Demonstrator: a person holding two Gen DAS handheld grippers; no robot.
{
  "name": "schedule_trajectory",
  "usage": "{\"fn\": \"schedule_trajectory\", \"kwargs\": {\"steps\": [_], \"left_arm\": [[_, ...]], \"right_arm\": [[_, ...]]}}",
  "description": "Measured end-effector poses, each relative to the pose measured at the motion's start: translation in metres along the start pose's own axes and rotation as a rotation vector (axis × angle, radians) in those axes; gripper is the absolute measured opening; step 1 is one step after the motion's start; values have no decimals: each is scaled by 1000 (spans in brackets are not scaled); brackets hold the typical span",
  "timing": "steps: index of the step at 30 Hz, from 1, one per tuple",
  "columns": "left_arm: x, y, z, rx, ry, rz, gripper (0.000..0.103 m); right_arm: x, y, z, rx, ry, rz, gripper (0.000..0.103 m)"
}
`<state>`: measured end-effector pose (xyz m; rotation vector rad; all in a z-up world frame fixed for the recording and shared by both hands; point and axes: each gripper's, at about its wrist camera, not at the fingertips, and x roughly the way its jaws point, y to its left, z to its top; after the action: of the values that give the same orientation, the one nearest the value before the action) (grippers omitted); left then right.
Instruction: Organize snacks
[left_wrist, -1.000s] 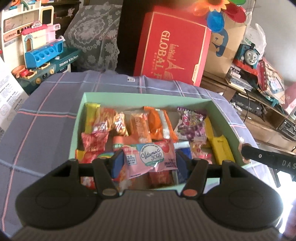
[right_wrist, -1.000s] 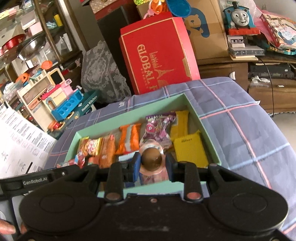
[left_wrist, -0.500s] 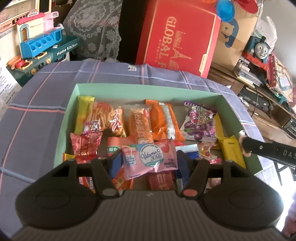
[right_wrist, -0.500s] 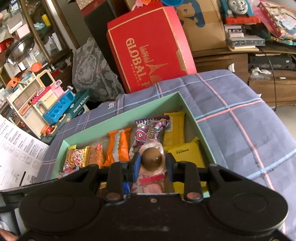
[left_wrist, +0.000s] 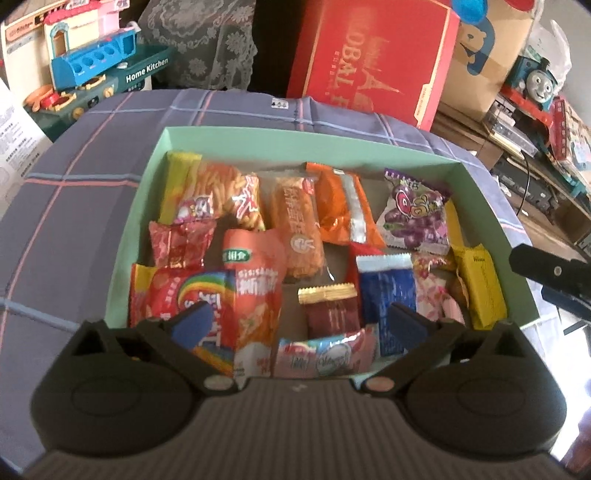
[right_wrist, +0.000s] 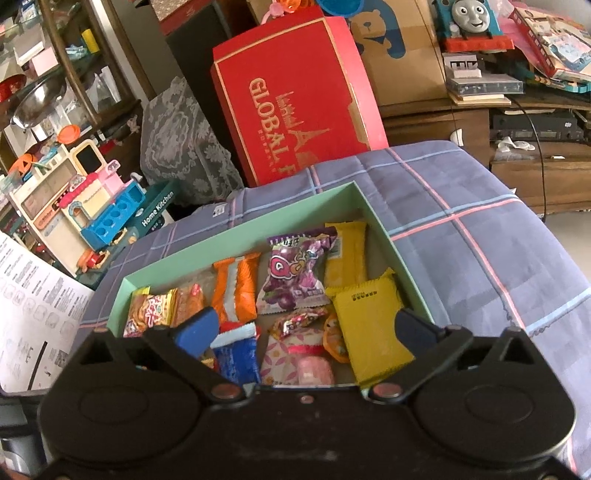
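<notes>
1. Looking down my left claw (left_wrist: 297, 325), I see the two fingers spread wide with nothing between them; the blue pads (left_wrist: 192, 325) hang over the near end of the green box (left_wrist: 236, 130).
2. A pink vitamin packet (left_wrist: 325, 356) lies loose in the box just beside the near wall, between the left fingers but touched by neither.
3. My right claw (right_wrist: 304, 330) is likewise wide apart and grips nothing; its pads (right_wrist: 197, 328) hover over the near right part of the same box (right_wrist: 240, 225).
4. Below the right claw lies a pink flowered packet (right_wrist: 295, 354), resting among the others beside a yellow packet (right_wrist: 373, 328).
5. Box contents, left view: a rainbow packet (left_wrist: 195, 299) and an orange packet (left_wrist: 255, 291) at near left, a dark red bar (left_wrist: 332, 310) and a blue packet (left_wrist: 388, 295) at centre, a purple grape packet (left_wrist: 415, 218) at far right.
6. Right view: the grape packet (right_wrist: 295, 273) sits beside an orange-and-silver packet (right_wrist: 236, 291).
7. The box rests on a purple plaid cloth (left_wrist: 74, 192).
8. Beyond the cloth a big red box (right_wrist: 291, 107) stands tilted; a toy kitchen (right_wrist: 85, 206) is at left, a toy train (right_wrist: 469, 18) at upper right.
</notes>
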<state>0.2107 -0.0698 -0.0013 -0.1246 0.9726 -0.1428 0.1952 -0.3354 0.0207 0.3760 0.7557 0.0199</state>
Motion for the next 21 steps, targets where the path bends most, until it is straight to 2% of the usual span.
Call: {"fn": "schedule_trajectory", "kwargs": {"steps": [13,21], "left_arm": [[-50,-1,-18,29,-48,0,103],[-77,4,-42,55,-56,11,103]], "right_arm": [[-42,9,-17,-16,6,14,103],[-71,8,-35,-16,15,32,103]]}}
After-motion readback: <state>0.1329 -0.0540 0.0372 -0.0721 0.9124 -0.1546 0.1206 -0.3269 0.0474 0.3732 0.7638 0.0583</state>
